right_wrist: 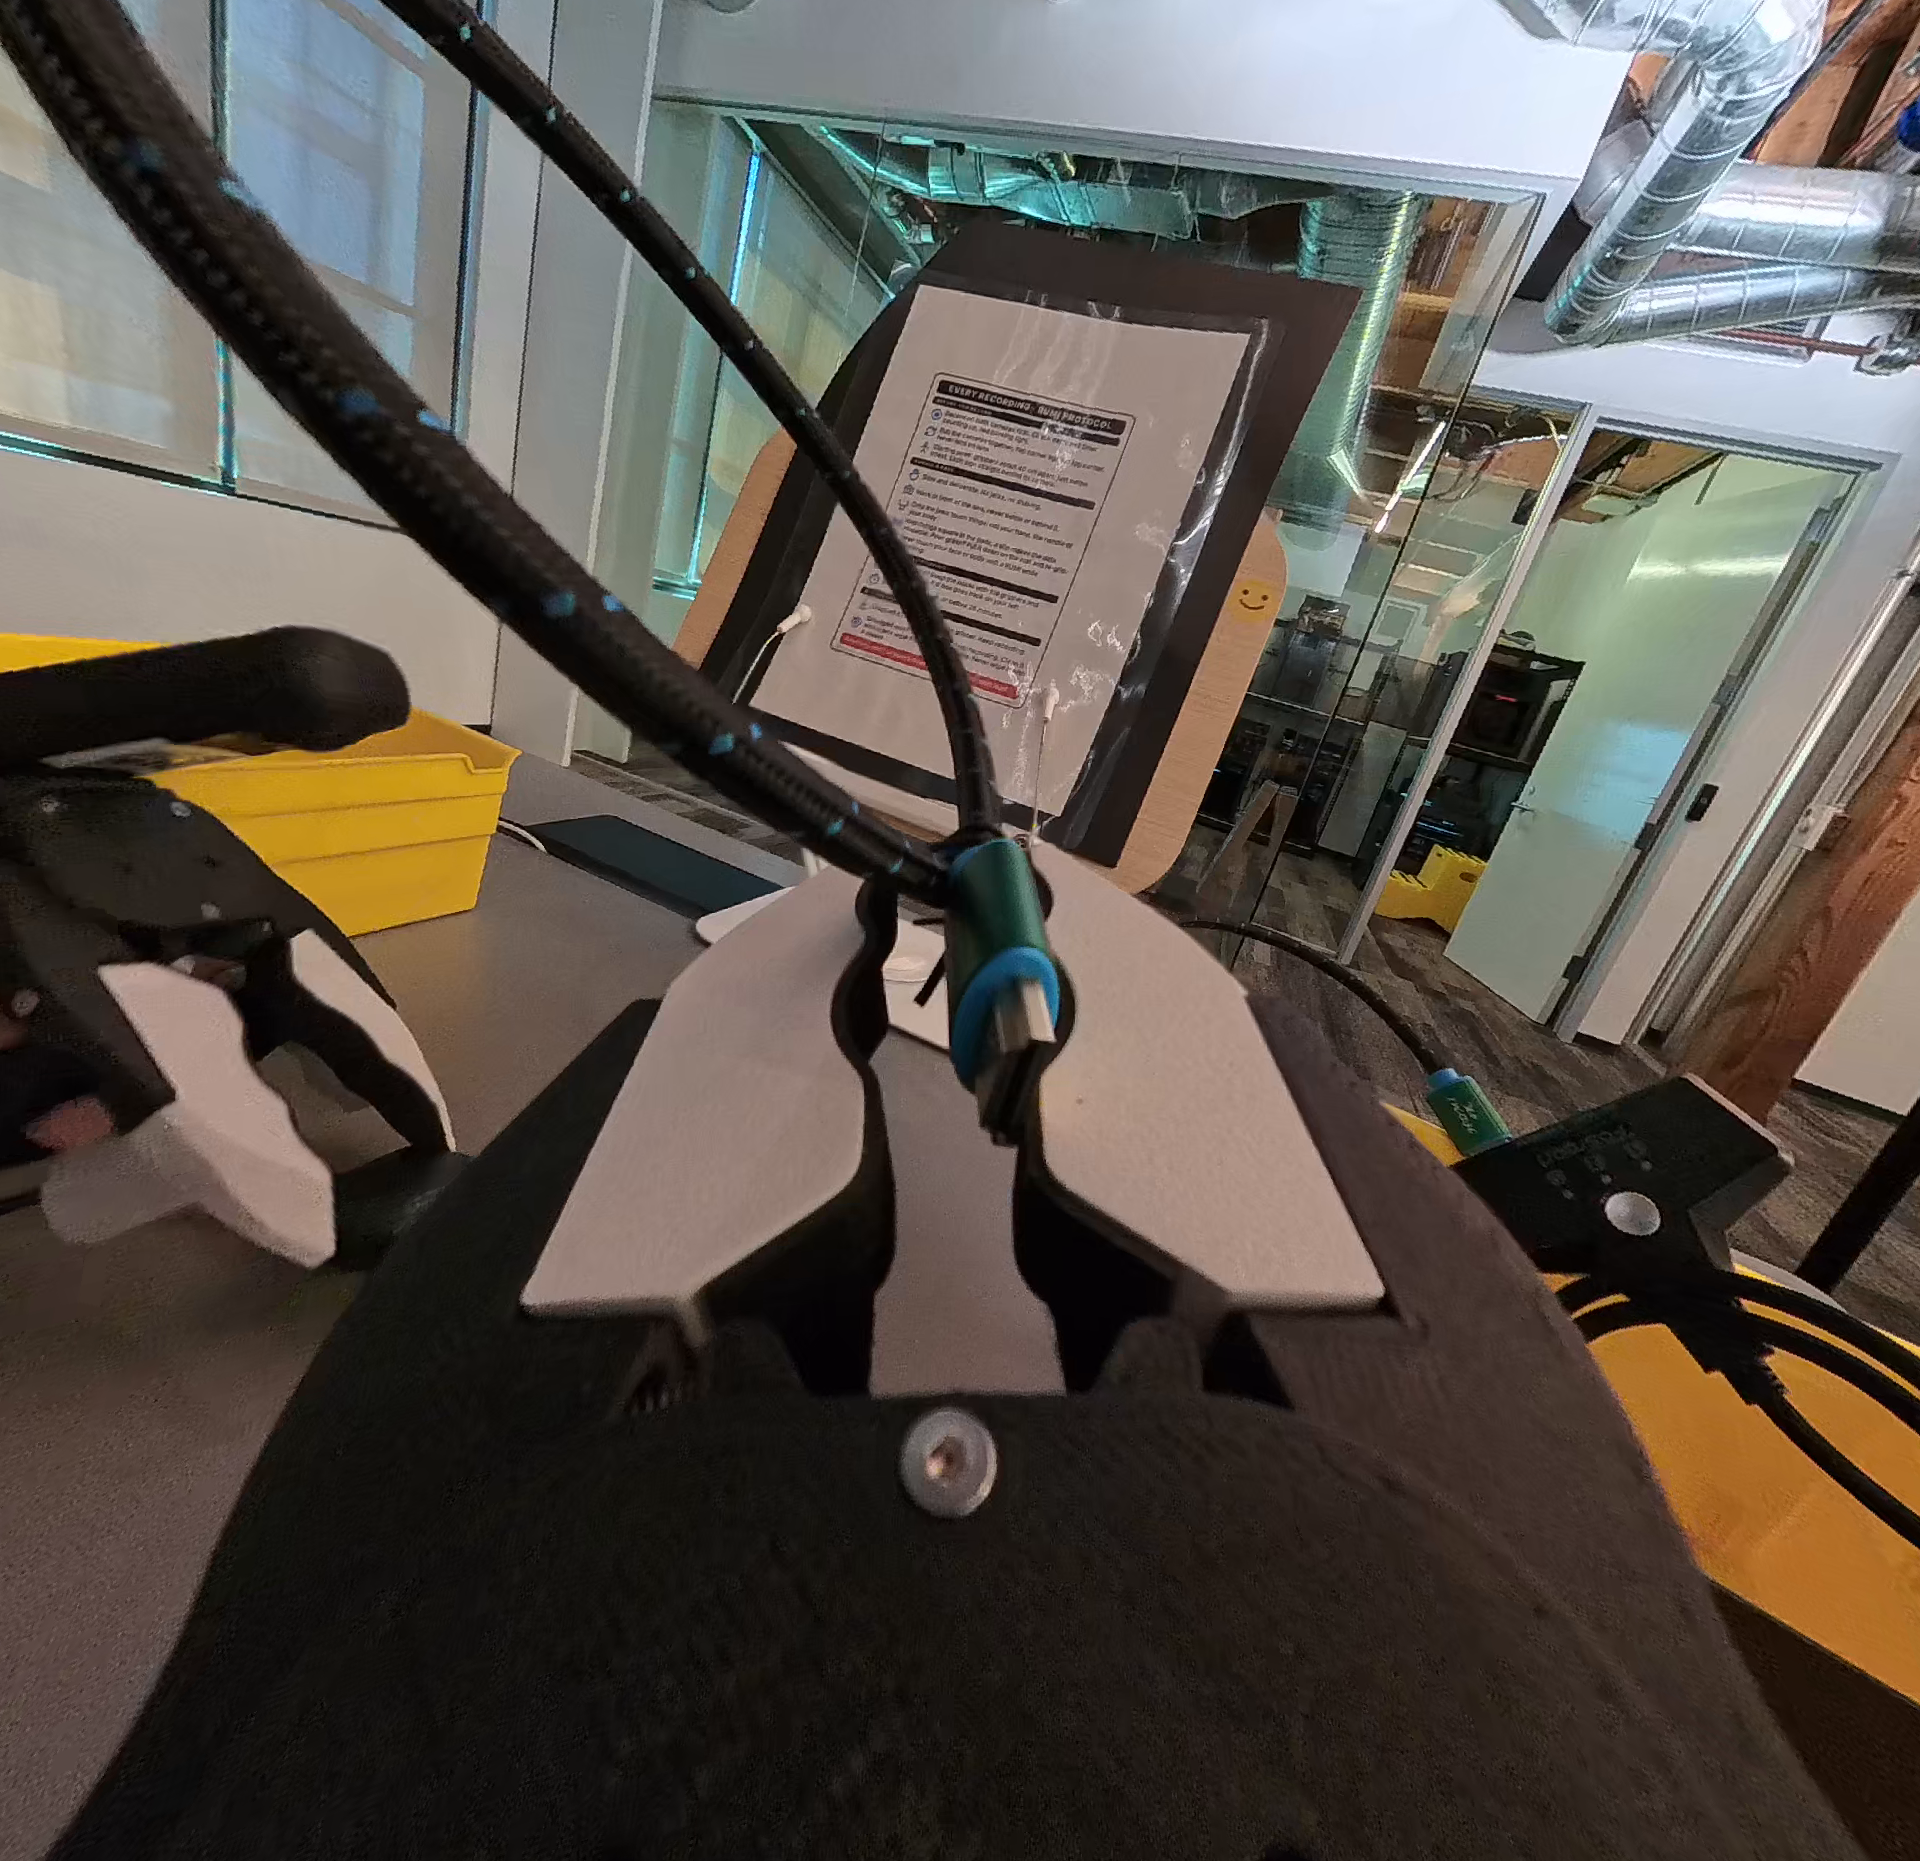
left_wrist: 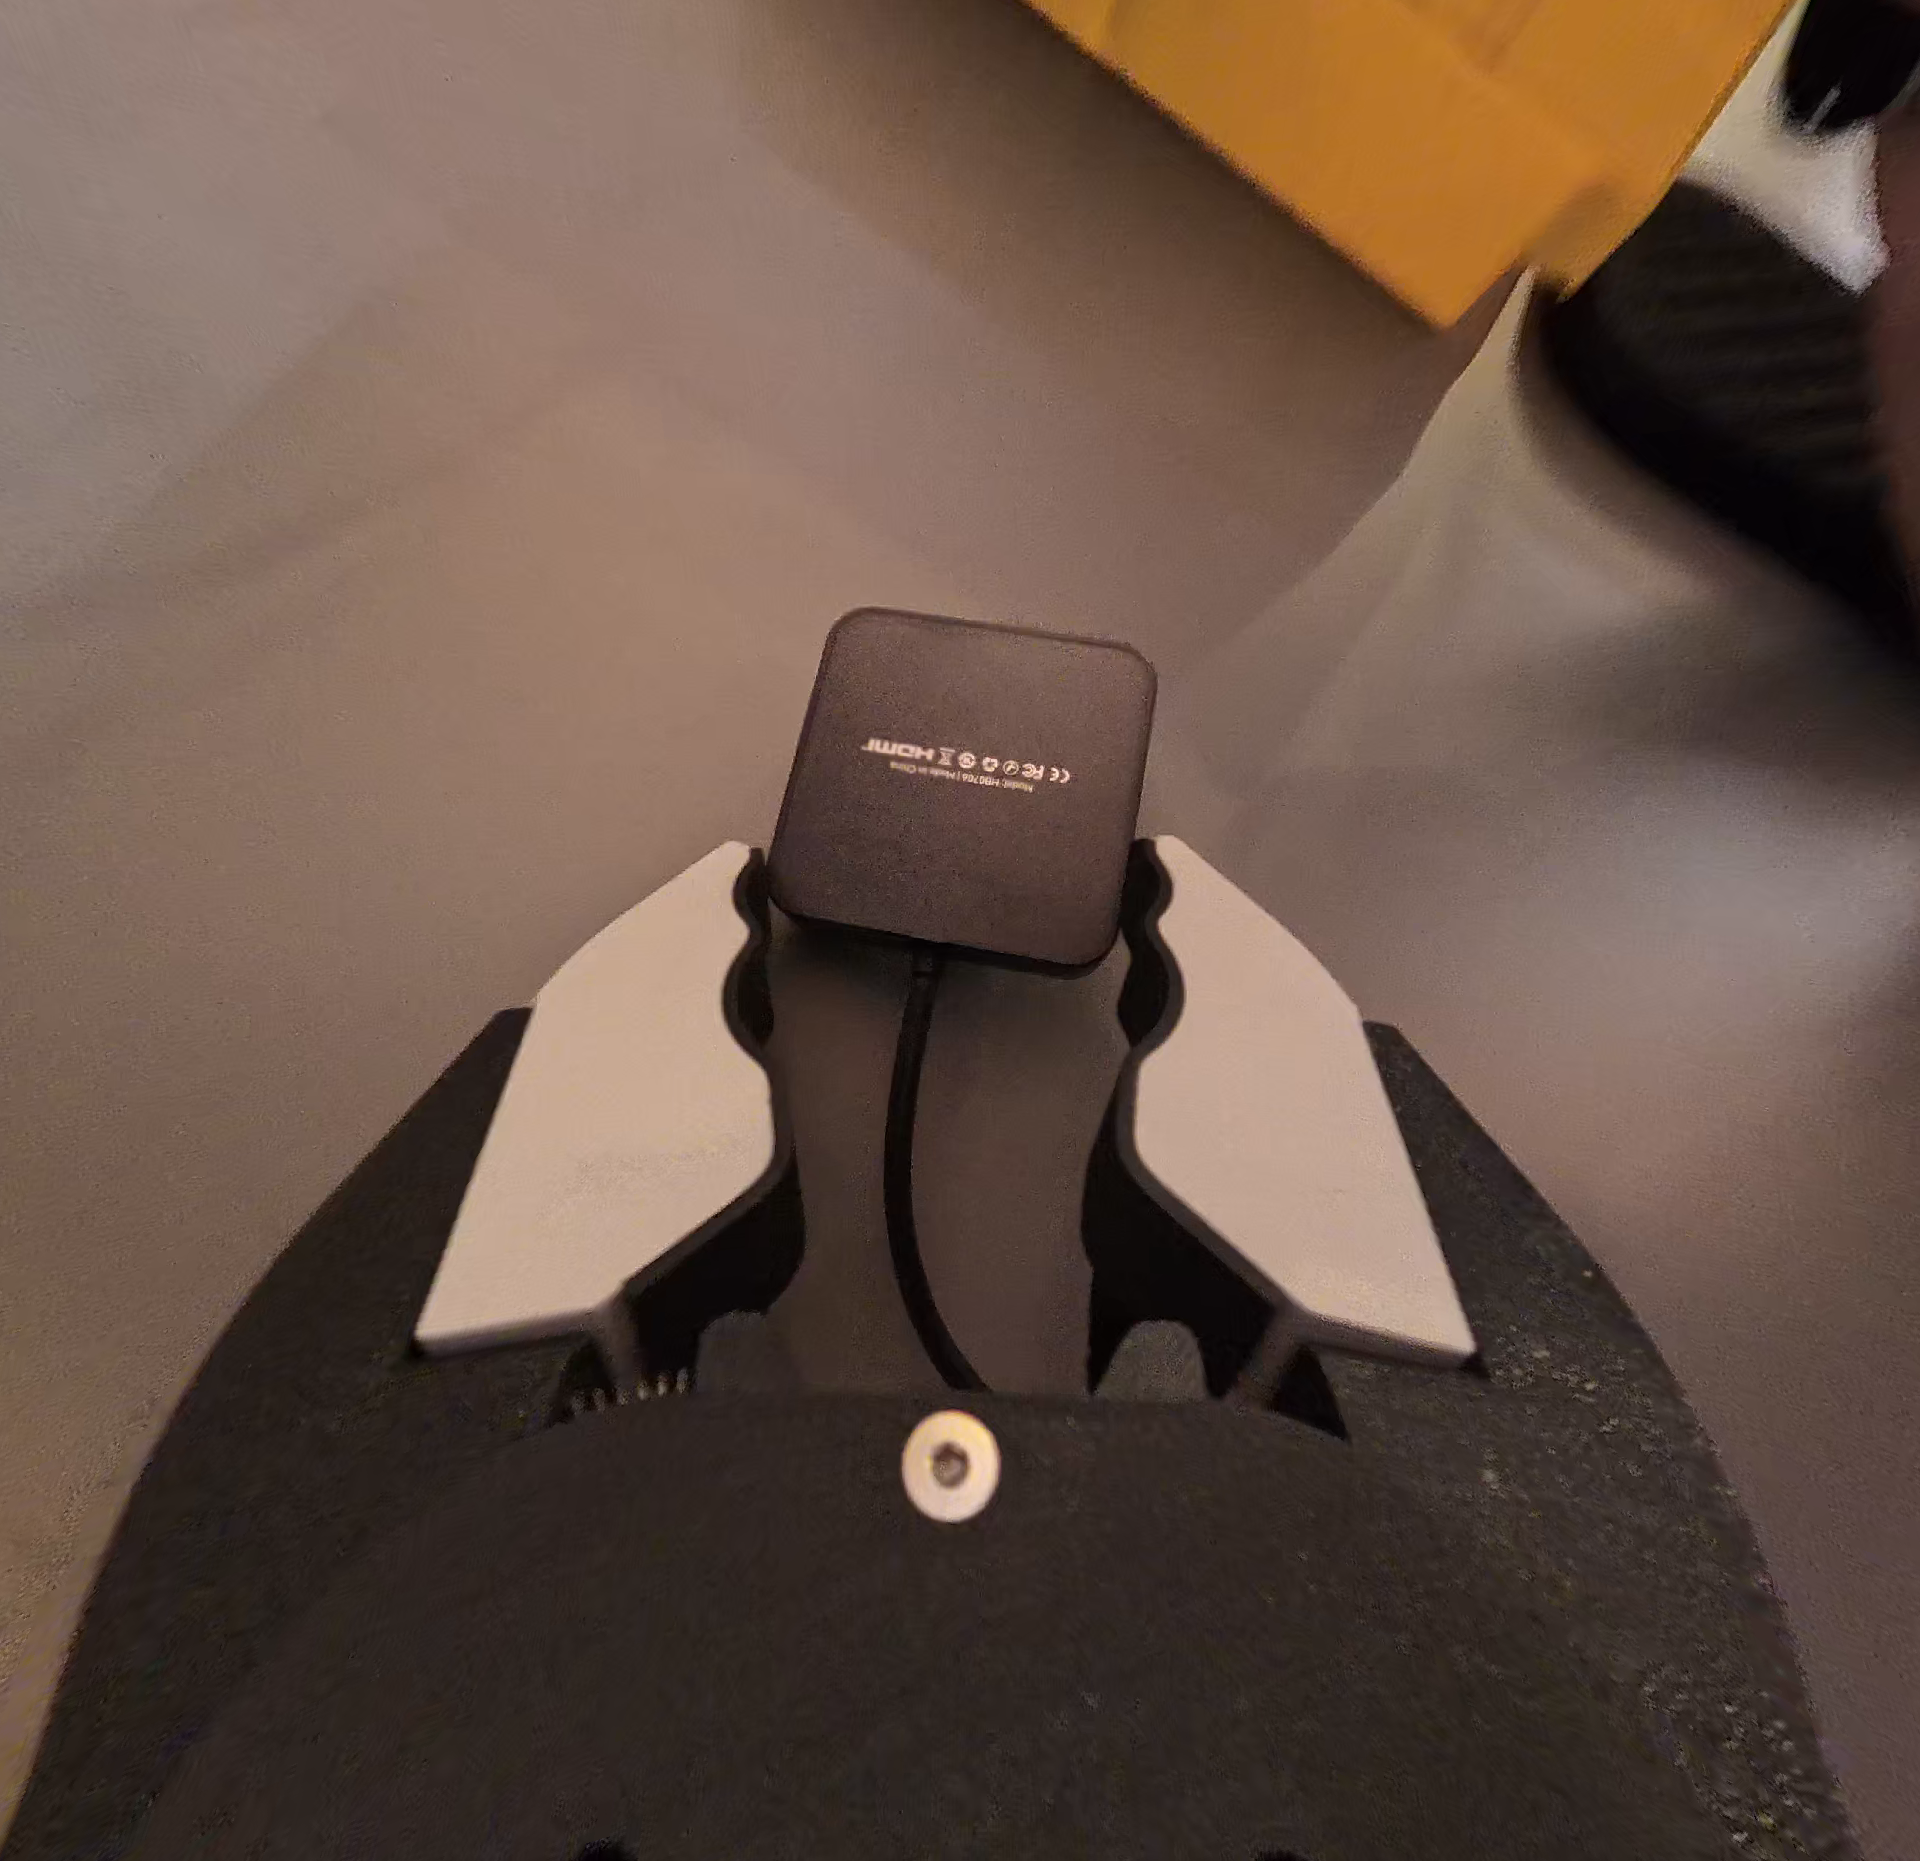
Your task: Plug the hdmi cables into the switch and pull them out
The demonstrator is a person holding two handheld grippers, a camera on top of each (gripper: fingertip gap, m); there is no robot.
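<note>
In the left wrist view, my left gripper (left_wrist: 945, 866) is shut on a black square HDMI switch (left_wrist: 966, 762), held by its near corners above the grey table (left_wrist: 416, 461). The switch's thin black lead (left_wrist: 904, 1136) runs back between the fingers. In the right wrist view, my right gripper (right_wrist: 966, 907) is shut on a green HDMI plug with a blue collar (right_wrist: 1003, 970), its metal end pointing back at the camera. Its braided black cable (right_wrist: 499, 523) loops up and to the left. The left gripper (right_wrist: 208, 1115) shows at the left edge.
A black box with a round button (right_wrist: 1621, 1188) lies at the right with a second green plug (right_wrist: 1465, 1105) in it. Yellow bins (right_wrist: 364, 814) stand at the back left. A framed sheet on a stand (right_wrist: 1039, 523) is behind. A yellow box (left_wrist: 1403, 97) is at the far right. The grippers' ends are close to 25 cm from one another.
</note>
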